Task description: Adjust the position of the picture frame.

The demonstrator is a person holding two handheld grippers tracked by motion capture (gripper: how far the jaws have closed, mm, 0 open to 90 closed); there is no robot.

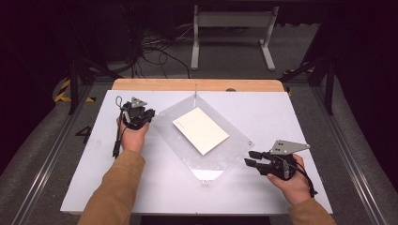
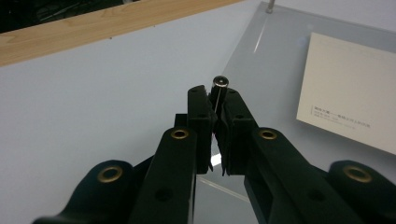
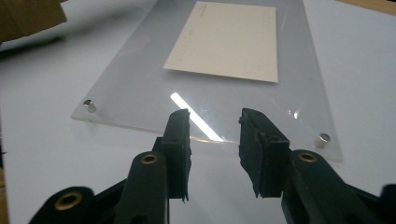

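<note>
A small metal post (image 2: 220,88) at the clear panel's (image 1: 183,150) left corner is pinched by the left claw (image 2: 215,114), seen close up; from above, the right claw (image 1: 252,158) is held parted beside the panel's right edge on the bench (image 1: 263,112)

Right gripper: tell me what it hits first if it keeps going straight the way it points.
The right gripper has open, empty jaws aimed at the near edge of the clear acrylic plate. Going straight on, it would probably meet that edge first, between the two corner magnets, well before the cream card. Its height above the table is unclear.
</note>
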